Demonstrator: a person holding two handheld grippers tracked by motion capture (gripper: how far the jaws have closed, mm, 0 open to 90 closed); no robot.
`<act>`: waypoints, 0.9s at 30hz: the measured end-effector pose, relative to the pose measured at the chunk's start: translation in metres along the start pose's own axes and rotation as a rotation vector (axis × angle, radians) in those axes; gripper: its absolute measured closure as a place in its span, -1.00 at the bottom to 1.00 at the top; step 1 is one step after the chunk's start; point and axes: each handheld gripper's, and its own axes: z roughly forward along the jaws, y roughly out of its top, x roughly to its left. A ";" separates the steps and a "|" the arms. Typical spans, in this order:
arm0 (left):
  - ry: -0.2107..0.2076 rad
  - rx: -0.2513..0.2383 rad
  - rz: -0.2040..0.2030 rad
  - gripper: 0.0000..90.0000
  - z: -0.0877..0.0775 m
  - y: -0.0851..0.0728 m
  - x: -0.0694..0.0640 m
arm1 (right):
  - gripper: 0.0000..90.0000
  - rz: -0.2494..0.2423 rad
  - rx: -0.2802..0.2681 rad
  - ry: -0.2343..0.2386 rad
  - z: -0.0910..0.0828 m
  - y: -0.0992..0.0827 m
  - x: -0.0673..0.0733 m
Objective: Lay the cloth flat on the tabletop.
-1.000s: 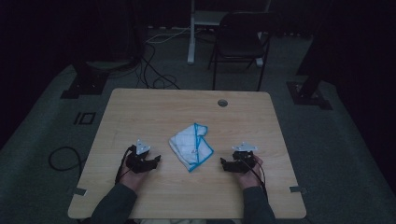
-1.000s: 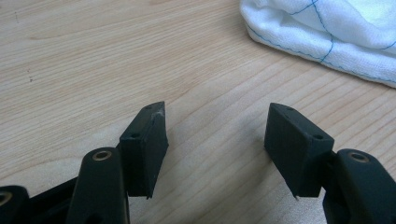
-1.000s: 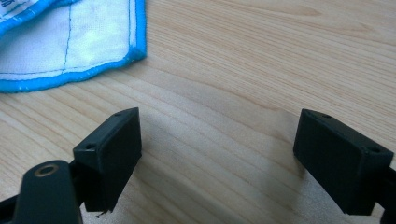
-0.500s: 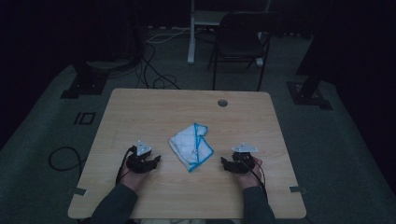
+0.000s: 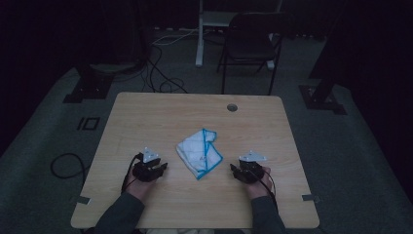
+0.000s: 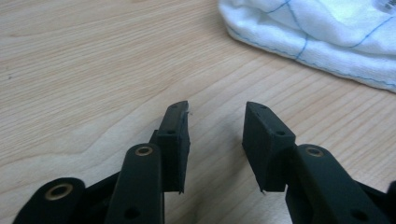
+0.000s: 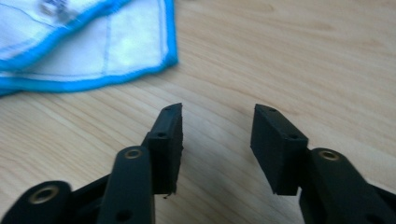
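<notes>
Left tongs [image 6: 215,122]: we see them spread over bare wood, jaws just closing a little, nothing between them.
Right tongs [image 7: 217,125]: likewise spread and empty, jaws just narrowing.
Cloth [image 5: 199,152]: we find it folded between both tongs, apart from each; white towelling, blue edging.
Change: cloth and hands lie as before.
Worktop [image 5: 160,112]: pale grained wood, rounded corners.

Folded cloth [image 6: 322,37] cut off at top and right edges; tag print on cloth blurred, unreadable in right gripper view.
</notes>
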 end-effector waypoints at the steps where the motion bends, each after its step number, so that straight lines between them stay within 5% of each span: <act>1: -0.011 0.004 0.002 0.38 0.000 0.001 -0.001 | 0.25 -0.005 -0.008 0.001 -0.001 0.001 0.002; 16: -0.052 -0.038 0.056 0.41 -0.009 0.015 -0.014 | 0.52 -0.058 -0.047 0.030 -0.003 0.015 0.025; 27: -0.095 -0.053 0.129 0.41 -0.007 0.031 -0.039 | 0.78 -0.073 -0.033 0.032 0.011 0.027 0.030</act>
